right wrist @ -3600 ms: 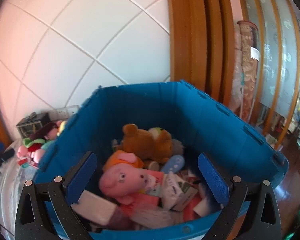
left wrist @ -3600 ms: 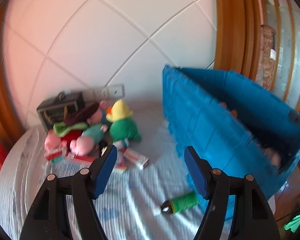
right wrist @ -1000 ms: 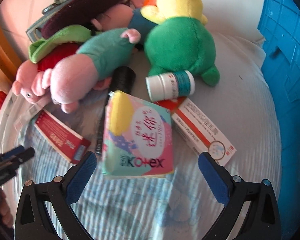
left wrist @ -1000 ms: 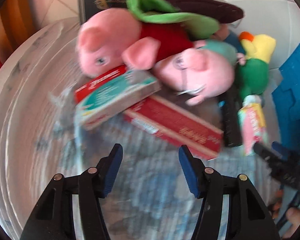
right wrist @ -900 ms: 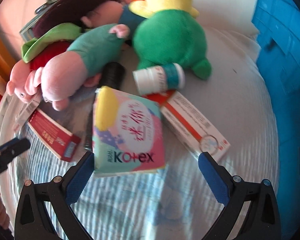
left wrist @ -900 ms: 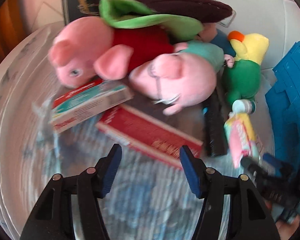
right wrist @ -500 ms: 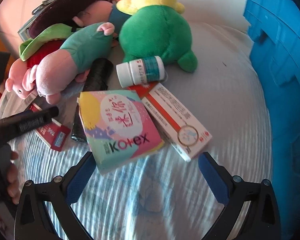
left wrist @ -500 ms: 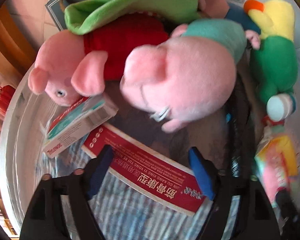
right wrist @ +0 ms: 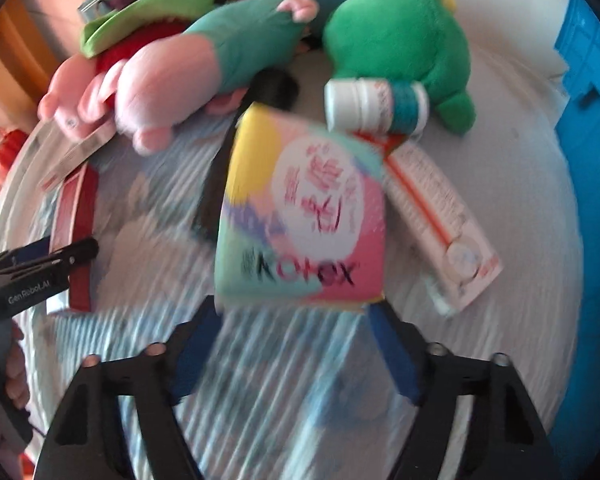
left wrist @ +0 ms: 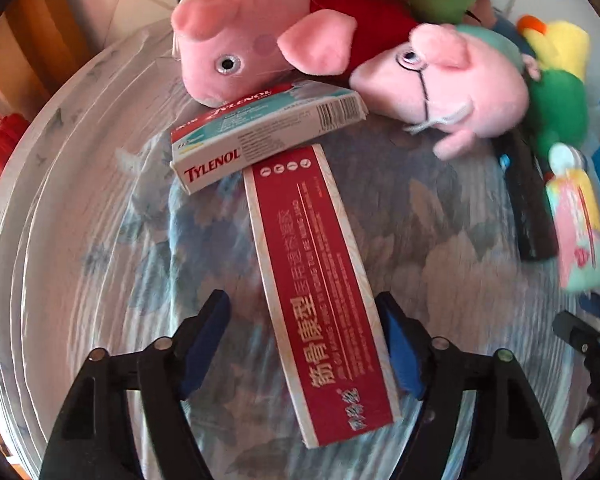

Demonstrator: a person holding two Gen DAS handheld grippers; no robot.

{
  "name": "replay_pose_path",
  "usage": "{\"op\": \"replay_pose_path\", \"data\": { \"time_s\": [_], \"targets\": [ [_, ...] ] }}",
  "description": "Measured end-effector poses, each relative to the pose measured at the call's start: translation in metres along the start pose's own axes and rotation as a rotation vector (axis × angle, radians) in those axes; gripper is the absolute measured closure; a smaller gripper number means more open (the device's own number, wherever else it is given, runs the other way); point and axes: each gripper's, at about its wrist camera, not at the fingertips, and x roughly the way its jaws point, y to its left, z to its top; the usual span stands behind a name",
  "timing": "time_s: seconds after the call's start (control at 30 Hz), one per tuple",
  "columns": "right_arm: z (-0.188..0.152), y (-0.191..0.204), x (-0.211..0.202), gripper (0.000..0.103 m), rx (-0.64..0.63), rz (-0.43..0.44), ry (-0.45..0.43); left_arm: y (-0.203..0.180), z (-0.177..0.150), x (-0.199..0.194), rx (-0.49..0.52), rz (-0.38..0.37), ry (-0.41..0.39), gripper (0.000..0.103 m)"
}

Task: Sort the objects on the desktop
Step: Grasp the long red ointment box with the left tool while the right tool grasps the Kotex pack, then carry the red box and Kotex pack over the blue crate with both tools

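- The left gripper (left wrist: 304, 340) is pointed steeply down over the striped cloth (left wrist: 100, 240), and its jaws have just been closing.
- A long red box (left wrist: 320, 292) lies between the left jaws; the right pad is at the box's edge, while a gap is seen at the left pad, so no firm grip can be told.
- The far end of the red box is tucked under a Tylenol box (left wrist: 260, 132), which is lying against a pink pig toy (left wrist: 240, 48).
- A second pig toy (left wrist: 452, 80), with glasses, is seen just right of the first, and a green and yellow plush (left wrist: 560, 96) beyond it.
- The right gripper (right wrist: 296, 344) has also just been closing its jaws.
- A Kotex pack (right wrist: 304, 216) sits between the right pads, with its near edge at their tips; the picture is blurred, so whether it is pinched cannot be told.
- A white bottle (right wrist: 372, 108) is lying just beyond the pack, touching the green plush.
- A white and red carton (right wrist: 440, 220) lies beside the pack on its right.
- A blue crate (right wrist: 592, 120) is seen at the right edge, well apart from the pack.
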Motion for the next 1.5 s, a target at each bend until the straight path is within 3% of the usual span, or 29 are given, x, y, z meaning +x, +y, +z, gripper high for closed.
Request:
{"op": "replay_pose_path", "data": {
  "time_s": [0.07, 0.13, 0.2, 0.3, 0.5, 0.63, 0.7, 0.73, 0.77, 1.07, 1.17, 1.23, 1.27, 1.4, 1.5],
  "targets": [
    [-0.007, 0.003, -0.003, 0.029, 0.002, 0.015, 0.009, 0.004, -0.008, 0.001, 0.024, -0.008, -0.005, 0.032],
    [-0.011, 0.003, -0.006, 0.018, 0.013, 0.024, 0.008, 0.008, -0.013, 0.003, 0.038, -0.016, -0.008, 0.033],
    [-0.01, 0.002, -0.011, 0.012, 0.03, 0.015, 0.0, 0.008, -0.018, 0.004, 0.047, -0.024, -0.012, 0.041],
    [-0.002, -0.001, -0.018, 0.011, 0.047, 0.002, -0.022, 0.016, -0.002, 0.0, 0.065, -0.042, -0.013, 0.052],
    [0.018, -0.002, -0.022, 0.007, 0.076, -0.003, -0.058, 0.021, 0.017, 0.018, 0.078, -0.04, -0.021, 0.053],
    [0.028, -0.008, -0.01, 0.008, 0.089, -0.009, -0.037, 0.027, 0.023, 0.026, 0.085, -0.045, -0.023, 0.059],
    [0.028, -0.008, 0.001, 0.012, 0.095, -0.01, -0.008, 0.03, 0.018, 0.028, 0.097, -0.056, -0.025, 0.059],
    [0.025, -0.008, 0.003, 0.029, 0.097, -0.008, -0.002, 0.031, 0.014, 0.028, 0.102, -0.058, -0.025, 0.059],
    [0.022, -0.007, 0.003, 0.031, 0.101, 0.004, -0.002, 0.033, 0.009, 0.027, 0.107, -0.064, -0.023, 0.059],
    [-0.042, 0.02, -0.033, 0.033, 0.061, -0.003, -0.027, 0.048, -0.054, 0.008, 0.16, -0.147, 0.007, 0.059],
    [-0.063, 0.031, -0.049, 0.033, 0.049, 0.013, -0.031, 0.032, -0.078, -0.016, 0.186, -0.152, -0.017, 0.059],
    [-0.078, 0.039, -0.066, 0.033, 0.028, 0.007, -0.048, -0.006, -0.091, -0.043, 0.187, -0.154, -0.046, 0.059],
    [-0.087, 0.036, -0.074, 0.033, 0.02, 0.004, -0.058, -0.044, -0.093, -0.074, 0.185, -0.156, -0.069, 0.059],
    [-0.115, 0.027, -0.118, 0.033, -0.028, -0.016, -0.165, -0.057, -0.109, -0.154, 0.197, -0.166, -0.191, 0.059],
    [-0.126, 0.047, -0.164, 0.033, -0.051, -0.028, -0.281, -0.075, -0.104, -0.198, 0.212, -0.181, -0.292, 0.059]
  ]
}}
